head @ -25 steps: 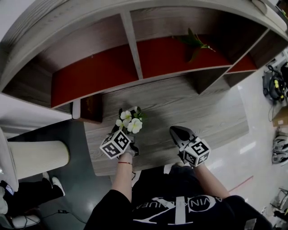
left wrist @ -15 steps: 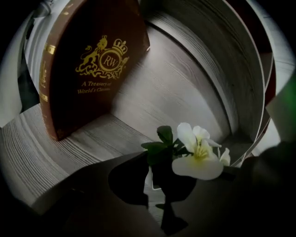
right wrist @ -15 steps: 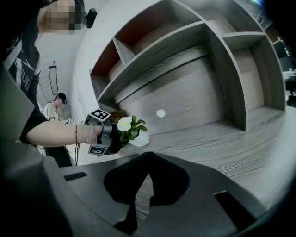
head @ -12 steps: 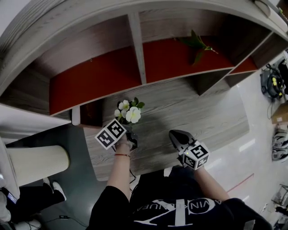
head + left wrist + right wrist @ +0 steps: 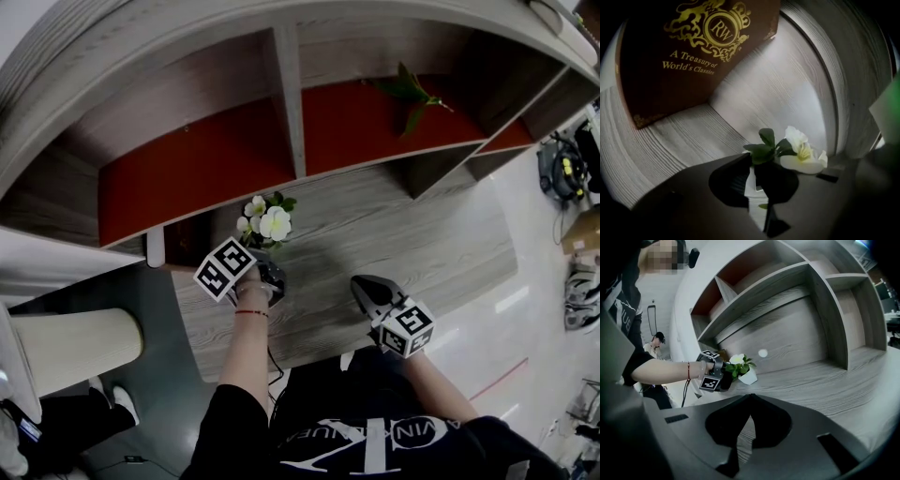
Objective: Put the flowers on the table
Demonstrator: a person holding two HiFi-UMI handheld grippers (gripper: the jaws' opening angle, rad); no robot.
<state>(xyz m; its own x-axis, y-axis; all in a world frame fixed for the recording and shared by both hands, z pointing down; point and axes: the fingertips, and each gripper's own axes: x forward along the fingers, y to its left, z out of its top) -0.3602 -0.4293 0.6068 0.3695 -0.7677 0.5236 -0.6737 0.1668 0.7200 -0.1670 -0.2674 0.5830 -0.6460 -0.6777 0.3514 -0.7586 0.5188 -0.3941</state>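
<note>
left gripper view — left gripper (image 5: 751, 161) jaws clamp the smooth white flower pot (image 5: 752, 187); right gripper (image 5: 750, 397) jaws together.

Left gripper (image 5: 267, 272) is clamping the flower pot (image 5: 749, 376), arm stretched forward; right gripper (image 5: 366, 288) is hovering by the desk's near edge, jaws together.

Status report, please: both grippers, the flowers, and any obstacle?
Left gripper: jaws shut on small white pot of white flowers, tilted, low at grey wooden table. Right gripper: jaws shut, empty. Brown gold-printed book stands close ahead.
</note>
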